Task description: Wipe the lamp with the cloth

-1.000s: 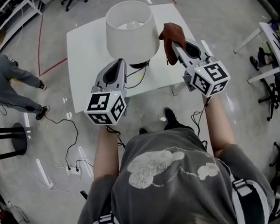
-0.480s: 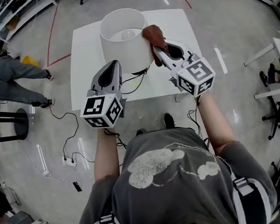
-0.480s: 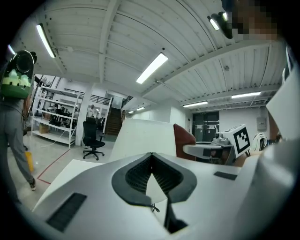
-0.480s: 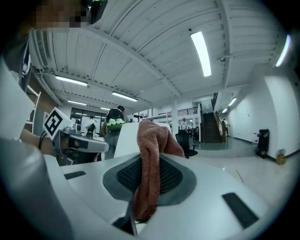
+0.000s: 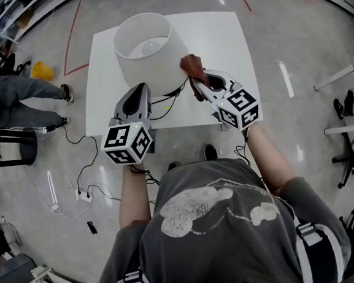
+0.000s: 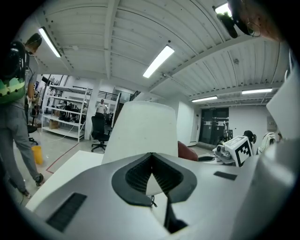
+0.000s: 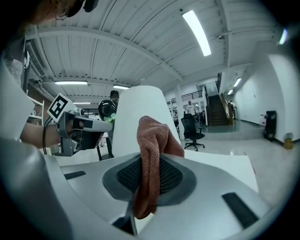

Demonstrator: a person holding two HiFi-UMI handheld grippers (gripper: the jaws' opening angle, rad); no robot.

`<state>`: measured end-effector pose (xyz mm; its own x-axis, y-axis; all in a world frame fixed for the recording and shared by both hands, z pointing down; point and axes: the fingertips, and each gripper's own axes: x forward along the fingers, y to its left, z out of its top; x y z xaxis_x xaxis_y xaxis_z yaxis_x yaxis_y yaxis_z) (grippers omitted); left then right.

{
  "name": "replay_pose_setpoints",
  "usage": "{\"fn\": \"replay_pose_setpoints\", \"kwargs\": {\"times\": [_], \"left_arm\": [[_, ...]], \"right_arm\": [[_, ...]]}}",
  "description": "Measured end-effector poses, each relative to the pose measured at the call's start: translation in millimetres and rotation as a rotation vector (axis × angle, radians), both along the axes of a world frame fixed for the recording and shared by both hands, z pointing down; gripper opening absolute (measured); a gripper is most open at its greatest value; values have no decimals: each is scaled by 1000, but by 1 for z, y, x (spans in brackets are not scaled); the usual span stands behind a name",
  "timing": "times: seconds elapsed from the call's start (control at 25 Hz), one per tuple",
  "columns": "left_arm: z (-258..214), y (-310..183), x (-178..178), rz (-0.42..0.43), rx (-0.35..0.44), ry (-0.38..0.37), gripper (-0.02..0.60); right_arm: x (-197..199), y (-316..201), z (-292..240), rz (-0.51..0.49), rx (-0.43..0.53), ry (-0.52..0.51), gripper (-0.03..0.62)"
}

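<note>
A white lamp (image 5: pixel 146 51) with a wide shade stands on a white table (image 5: pixel 220 41). The same shade (image 6: pixel 140 136) fills the left gripper view, and the shade (image 7: pixel 136 117) also rises in the right gripper view. My right gripper (image 5: pixel 195 84) is shut on a reddish-brown cloth (image 5: pixel 191 65), pressed against the shade's right lower side. The cloth (image 7: pixel 150 154) hangs pinched between the jaws. My left gripper (image 5: pixel 139 92) is shut and empty, just below the shade's near side.
A black cable (image 5: pixel 164 102) runs from the lamp base over the table's near edge. A person (image 5: pixel 7 100) stands at the left, near a round stool (image 5: pixel 14 149). A power strip and cords (image 5: pixel 80 195) lie on the floor.
My right gripper has carried the cloth from beside the shade's right side to against it, then down its lower right part. The left gripper stays near the lamp's base.
</note>
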<state>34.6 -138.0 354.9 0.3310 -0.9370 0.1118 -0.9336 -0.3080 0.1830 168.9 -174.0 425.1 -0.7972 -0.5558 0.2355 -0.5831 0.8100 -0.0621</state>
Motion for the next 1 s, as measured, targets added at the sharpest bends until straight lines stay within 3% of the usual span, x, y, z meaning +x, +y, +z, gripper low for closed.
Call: {"fn": "replay_pose_setpoints", "kwargs": {"times": [0.36,0.72,1.0], "left_arm": [[3,3,-4,-128,10,30,8],[-19,-2,-12,-261,55,-9,8],[-32,0,-12,-295,72,-29,8]], "right_arm": [[36,-31,22,-22,-59,26,58],[45,-72,-73,-84,69,-130,58],[8,-81,-122,-182,132,-204,58]]}}
